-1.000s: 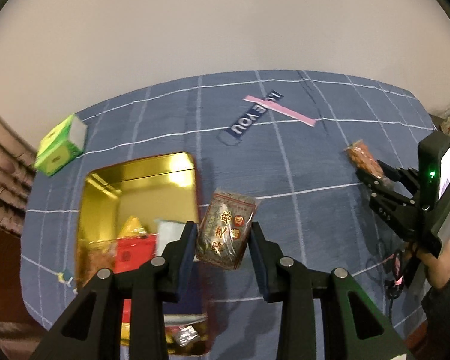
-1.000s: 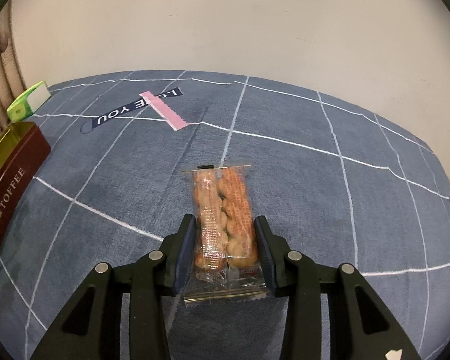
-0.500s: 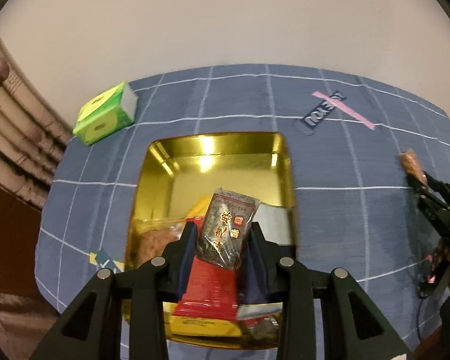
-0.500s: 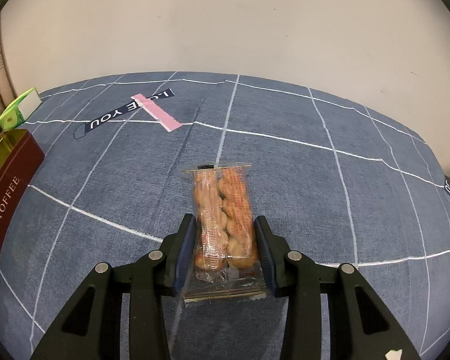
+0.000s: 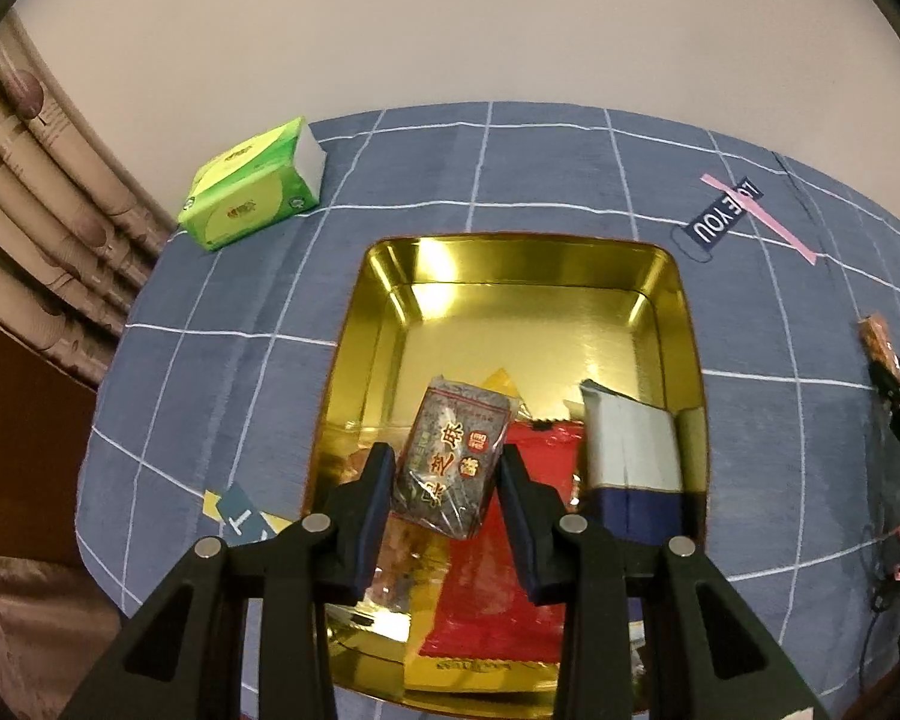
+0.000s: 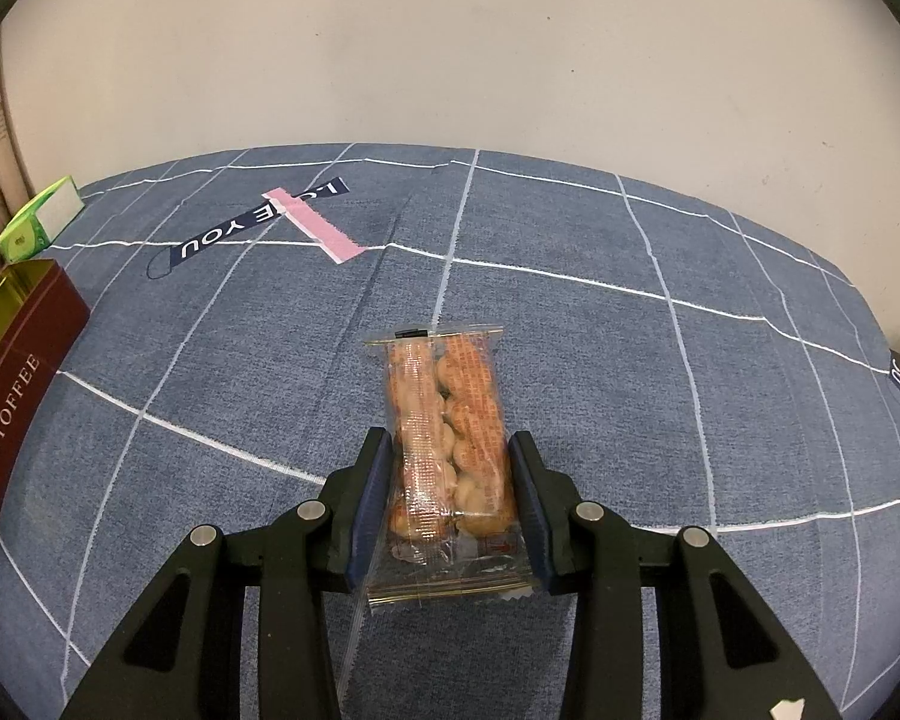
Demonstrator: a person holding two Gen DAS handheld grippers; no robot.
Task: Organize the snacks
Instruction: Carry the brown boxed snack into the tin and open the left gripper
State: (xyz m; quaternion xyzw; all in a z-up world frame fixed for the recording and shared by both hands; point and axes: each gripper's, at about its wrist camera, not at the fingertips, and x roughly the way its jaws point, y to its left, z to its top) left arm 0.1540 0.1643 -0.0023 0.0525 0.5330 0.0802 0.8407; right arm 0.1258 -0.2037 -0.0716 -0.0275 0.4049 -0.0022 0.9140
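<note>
My left gripper [image 5: 447,468] is shut on a dark snack packet with red and gold characters [image 5: 450,450] and holds it above the open gold tin [image 5: 528,258]. The tin holds a red packet [image 5: 498,588], a white and navy box [image 5: 633,468] and other wrapped snacks. My right gripper [image 6: 450,468] is shut on a clear packet of orange peanuts [image 6: 450,420], held over the blue checked cloth. The tin's dark red side marked TOFFEE [image 6: 12,414] shows at the left of the right wrist view. The right gripper [image 5: 897,384] shows at the right edge of the left wrist view.
A green tissue pack [image 5: 252,183] lies on the cloth beyond the tin to the left. A pink tape strip [image 5: 762,219] crosses a navy label on the cloth. A curtain [image 5: 42,210] hangs at the left. A pale wall stands behind the table.
My left gripper has carried the dark packet leftward from the bare cloth to above the tin. My right gripper holds the peanut packet almost still.
</note>
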